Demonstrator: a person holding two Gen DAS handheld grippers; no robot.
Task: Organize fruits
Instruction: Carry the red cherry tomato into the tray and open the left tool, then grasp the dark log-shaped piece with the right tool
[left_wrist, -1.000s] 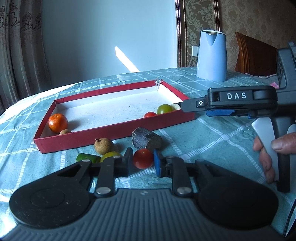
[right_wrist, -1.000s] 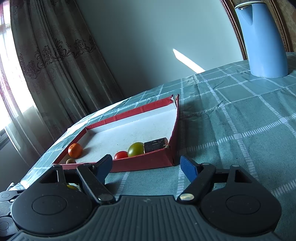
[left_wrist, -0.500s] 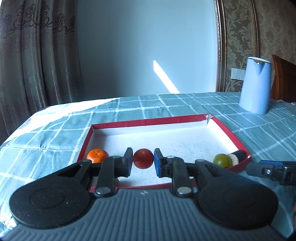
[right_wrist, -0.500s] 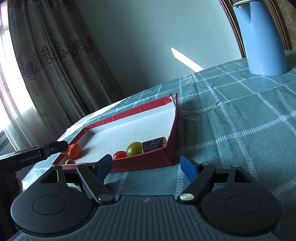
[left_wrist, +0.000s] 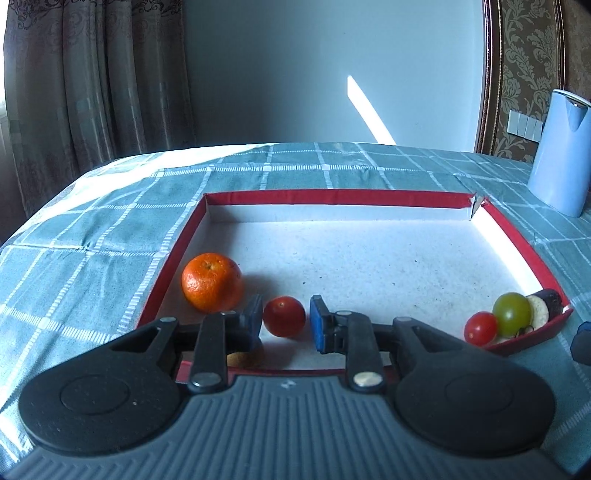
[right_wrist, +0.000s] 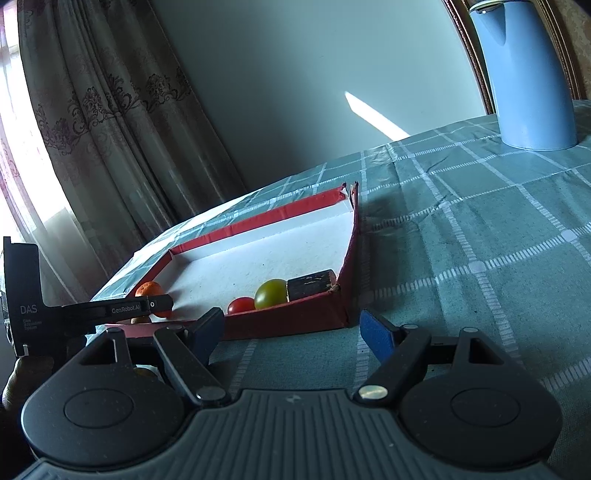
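Over the red tray's (left_wrist: 517, 236) near-left corner, left gripper (left_wrist: 284, 321) just cracked open around the cherry tomato (left_wrist: 283, 316) beside the tangerine (left_wrist: 211, 281), basically delivered; right gripper's (right_wrist: 291, 332) fingers gape empty.

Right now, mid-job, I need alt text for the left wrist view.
A red tomato sits between the blue pads of the left gripper over the red tray, a sliver of gap at the picture-right pad. An orange lies just left of it; a smaller tomato, a green fruit and a dark slice huddle in the tray's near right corner.
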